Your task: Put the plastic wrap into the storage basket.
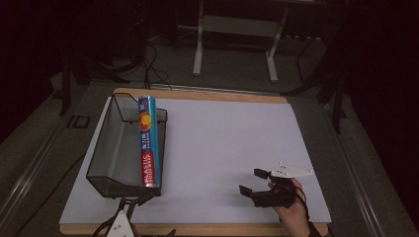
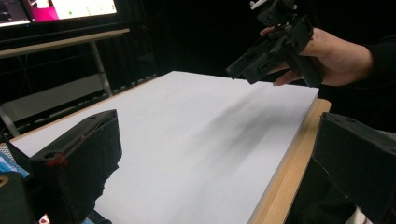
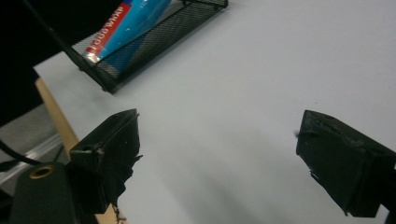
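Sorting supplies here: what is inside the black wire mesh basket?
Inside the black wire mesh basket, a blue and red plastic wrap box leans along its right wall. The box hides whatever lies beneath it.

We can read one printed thing: the blue box [image 1: 148, 143] lying along the right side of the black mesh basket [image 1: 106, 148], at about nine o'clock on the white board [image 1: 232, 143]. Its red end, toward six o'clock, carries white capital letters that we make out as "ASTIC", with small characters on the blue band above them and an orange round mark nearer twelve o'clock, all too small to read. In the right gripper view the box [image 3: 126, 23] shows white lettering on red, too blurred for us to read.
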Available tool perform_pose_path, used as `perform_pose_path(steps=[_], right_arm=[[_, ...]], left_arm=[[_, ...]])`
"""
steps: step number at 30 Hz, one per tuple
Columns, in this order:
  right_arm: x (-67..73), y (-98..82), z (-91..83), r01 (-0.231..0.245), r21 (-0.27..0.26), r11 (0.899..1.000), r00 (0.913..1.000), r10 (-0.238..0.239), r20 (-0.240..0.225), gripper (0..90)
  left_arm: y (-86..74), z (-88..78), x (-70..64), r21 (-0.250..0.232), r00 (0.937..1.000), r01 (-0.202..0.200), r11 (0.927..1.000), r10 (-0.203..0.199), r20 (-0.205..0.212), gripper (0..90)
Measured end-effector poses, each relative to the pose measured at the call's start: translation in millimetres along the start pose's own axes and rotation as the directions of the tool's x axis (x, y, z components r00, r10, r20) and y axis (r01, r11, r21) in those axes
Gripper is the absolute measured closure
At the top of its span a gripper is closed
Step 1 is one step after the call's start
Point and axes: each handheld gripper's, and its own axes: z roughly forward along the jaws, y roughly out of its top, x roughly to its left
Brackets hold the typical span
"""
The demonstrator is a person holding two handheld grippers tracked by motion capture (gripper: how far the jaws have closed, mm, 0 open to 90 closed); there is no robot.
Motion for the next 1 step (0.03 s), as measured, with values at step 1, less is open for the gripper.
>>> perform_pose_path(steps=[1], right_arm=[[0.0,0.0,0.0,0.000,0.000,1.000,1.0000,0.000,0.000,13.5]], left_arm=[[0.0,0.0,0.0,0.000,1.0000,0.000,1.0000,0.000,0.000,2.0]])
